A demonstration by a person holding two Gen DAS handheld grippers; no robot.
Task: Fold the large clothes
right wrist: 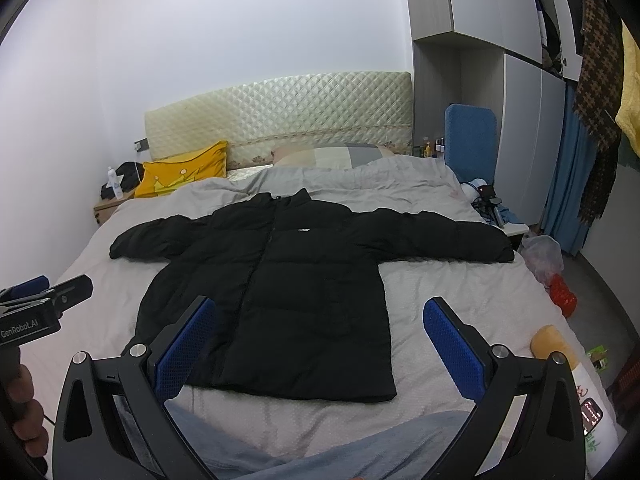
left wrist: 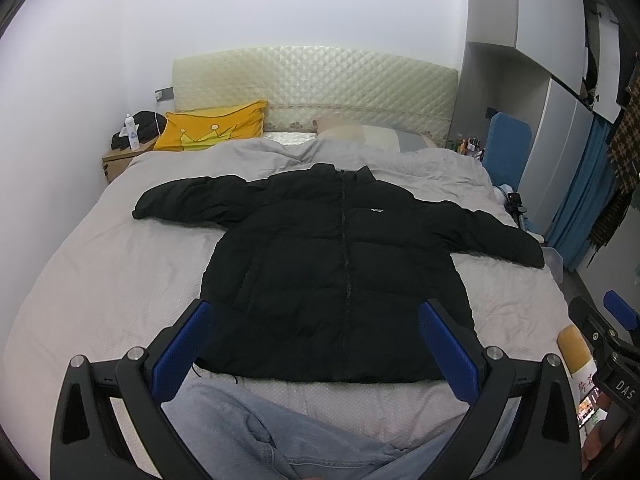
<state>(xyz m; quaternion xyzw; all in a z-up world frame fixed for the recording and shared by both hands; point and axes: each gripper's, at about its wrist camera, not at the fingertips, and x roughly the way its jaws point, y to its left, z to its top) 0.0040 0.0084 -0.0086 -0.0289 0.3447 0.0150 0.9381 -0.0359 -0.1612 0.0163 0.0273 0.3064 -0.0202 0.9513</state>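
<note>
You are holding both grippers above the foot of the bed (left wrist: 80,280), over your own lap in grey trousers (left wrist: 248,436). The left gripper (left wrist: 316,344) is standing with its fingers (left wrist: 180,344) wide and gripping nothing; the right gripper (right wrist: 320,344) is likewise spread wide and empty. The jacket (left wrist: 340,272) is lying flat, front up and zipped, with its hem nearest you and both sleeves spread outward. Nothing looks folded yet, so a sleeve fold seems the step in hand.

Start at the hem corners, since they are closest: keep the fingers wide until they are straddling the padded edge, because puffy fabric is likely to slip from a shallow pinch. Further out, take each sleeve near its cuff and be carrying it across the chest without dragging the body. Beyond the collar, the yellow pillow (left wrist: 212,128) is lying well apart and should not be interfering.
</note>
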